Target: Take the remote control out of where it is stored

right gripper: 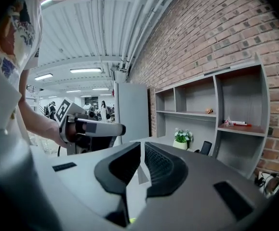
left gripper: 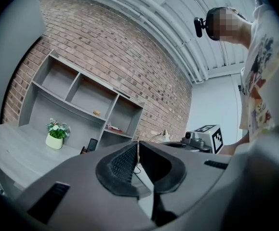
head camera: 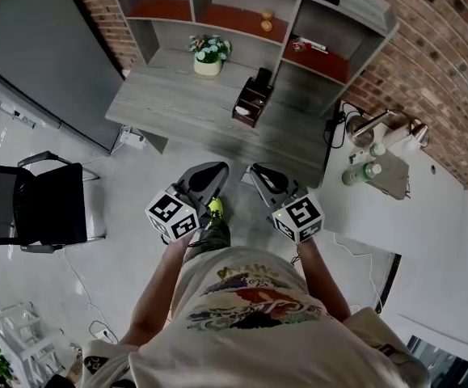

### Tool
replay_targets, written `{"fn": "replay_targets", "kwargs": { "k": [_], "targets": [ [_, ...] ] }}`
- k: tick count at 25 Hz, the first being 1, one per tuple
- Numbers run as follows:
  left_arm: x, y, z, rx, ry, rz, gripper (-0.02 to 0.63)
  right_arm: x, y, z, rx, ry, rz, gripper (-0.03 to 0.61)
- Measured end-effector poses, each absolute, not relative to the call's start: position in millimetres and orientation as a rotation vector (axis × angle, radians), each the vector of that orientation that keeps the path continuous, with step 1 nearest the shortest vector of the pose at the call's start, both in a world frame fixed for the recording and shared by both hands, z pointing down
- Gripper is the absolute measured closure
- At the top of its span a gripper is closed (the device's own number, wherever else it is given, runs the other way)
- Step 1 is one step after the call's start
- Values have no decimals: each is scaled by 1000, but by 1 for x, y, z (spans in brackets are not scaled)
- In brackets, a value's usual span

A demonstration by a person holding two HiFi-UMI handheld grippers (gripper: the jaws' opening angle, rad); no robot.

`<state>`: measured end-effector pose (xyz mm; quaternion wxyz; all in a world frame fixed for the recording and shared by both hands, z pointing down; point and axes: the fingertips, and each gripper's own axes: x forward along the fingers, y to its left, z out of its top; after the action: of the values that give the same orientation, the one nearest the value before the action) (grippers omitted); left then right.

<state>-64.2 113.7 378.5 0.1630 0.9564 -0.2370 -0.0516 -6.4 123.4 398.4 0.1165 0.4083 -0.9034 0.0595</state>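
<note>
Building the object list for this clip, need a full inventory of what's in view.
desk: 1, grey, with a shelf unit, against the brick wall
potted plant: 1, white pot, green leaves, on the desk
organizer: 1, dark brown, on the desk, right of the plant
remote control: 1, black, upright at the organizer's back (likely the remote)
round items: 2, tan, middle shelf
chair: 1, black, on the floor at left
white table: 1, at right
bottle: 1, green, on the white table
left gripper: 1, grey, fingers shut, empty
right gripper: 1, grey, fingers shut, empty
</note>
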Motion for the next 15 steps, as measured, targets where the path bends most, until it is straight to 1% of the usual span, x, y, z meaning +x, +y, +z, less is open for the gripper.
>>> {"fn": "replay_targets", "kwargs": {
  "k": [12, 13, 15],
  "targets": [
    [-67, 13, 382, 2753, -490, -86, 607, -26, 22, 406, 1267, -2548, 186, 566],
    [-67, 6, 384, 2753, -475, -77, 607, -27, 14, 408, 1269, -2541, 186, 564],
    [-64, -8, 388, 2750, -439, -65, 607, -28, -3, 410, 1276, -2524, 176, 539]
  ]
}}
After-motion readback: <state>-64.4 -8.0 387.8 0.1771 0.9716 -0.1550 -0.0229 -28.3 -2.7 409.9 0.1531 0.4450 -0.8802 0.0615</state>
